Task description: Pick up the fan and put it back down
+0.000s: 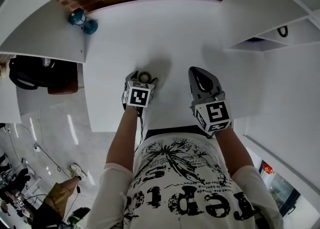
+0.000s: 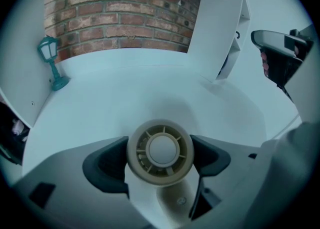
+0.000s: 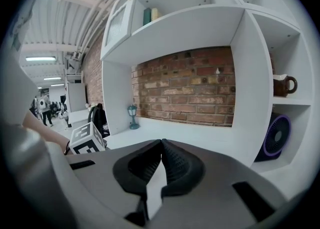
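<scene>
Head view: the left gripper [image 1: 142, 79] is clamped on the small beige fan [image 1: 145, 76] over the white worktop [image 1: 165, 28], well apart from the teal lamp [image 1: 81, 20]. The right gripper [image 1: 201, 75] sits beyond the fan, farther still from the lamp.

Left gripper view: both dark pads [image 2: 107, 165] press the fan's round rim, with the lamp far off by the brick wall [image 2: 120, 18].

Right gripper view: the jaws are together on nothing, and the lamp stands well beyond them.
</scene>
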Tool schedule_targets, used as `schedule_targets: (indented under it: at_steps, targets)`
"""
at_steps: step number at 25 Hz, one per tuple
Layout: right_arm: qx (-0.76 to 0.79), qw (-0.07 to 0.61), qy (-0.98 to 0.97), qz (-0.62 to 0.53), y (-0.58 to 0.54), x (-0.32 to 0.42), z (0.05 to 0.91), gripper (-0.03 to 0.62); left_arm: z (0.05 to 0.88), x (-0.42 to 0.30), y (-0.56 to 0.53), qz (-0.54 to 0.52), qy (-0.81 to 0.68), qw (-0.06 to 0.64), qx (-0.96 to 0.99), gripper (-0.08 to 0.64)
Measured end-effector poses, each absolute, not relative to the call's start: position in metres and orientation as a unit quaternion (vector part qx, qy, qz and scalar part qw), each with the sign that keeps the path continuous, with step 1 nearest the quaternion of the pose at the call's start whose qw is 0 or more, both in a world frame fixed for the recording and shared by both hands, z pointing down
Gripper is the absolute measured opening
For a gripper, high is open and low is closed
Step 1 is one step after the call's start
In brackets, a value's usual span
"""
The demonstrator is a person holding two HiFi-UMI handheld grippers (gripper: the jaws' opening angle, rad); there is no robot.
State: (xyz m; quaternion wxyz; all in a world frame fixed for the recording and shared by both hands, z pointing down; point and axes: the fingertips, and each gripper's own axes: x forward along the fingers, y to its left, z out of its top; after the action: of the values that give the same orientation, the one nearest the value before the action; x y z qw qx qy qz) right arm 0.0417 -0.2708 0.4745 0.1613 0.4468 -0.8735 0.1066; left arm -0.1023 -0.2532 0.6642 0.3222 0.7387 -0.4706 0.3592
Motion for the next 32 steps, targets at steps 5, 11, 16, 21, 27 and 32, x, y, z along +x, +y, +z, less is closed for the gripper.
schedule_targets:
  at_steps: [5,11,16,21,27,32]
  targets:
    - [0.445,0.150,-0.879,0.086,-0.277,0.044,0.452,0.015,0.634,-0.098,-0.265,0.335,-0.490,0.302,0.746,0.376]
    - [0.448,0.131,-0.882,0.068,-0.282,0.048,0.421,0.015,0.564,-0.090,-0.283,0.275,-0.513,0.245,0.775,0.376]
    - [0.446,0.106,-0.887,0.048,-0.285,0.053,0.392,0.014,0.489,-0.080,-0.292,0.199,-0.538,0.173,0.800,0.376]
    - [0.443,0.078,-0.893,0.025,-0.287,0.057,0.358,0.014,0.415,-0.078,-0.287,0.147,-0.551,0.116,0.813,0.376]
    - [0.427,0.057,-0.903,-0.006,-0.277,0.057,0.325,0.015,0.336,-0.079,-0.261,0.076,-0.557,0.050,0.826,0.376]
    - [0.419,0.038,-0.907,-0.037,-0.266,0.062,0.297,0.014,0.283,-0.068,-0.234,0.009,-0.535,0.015,0.845,0.376]
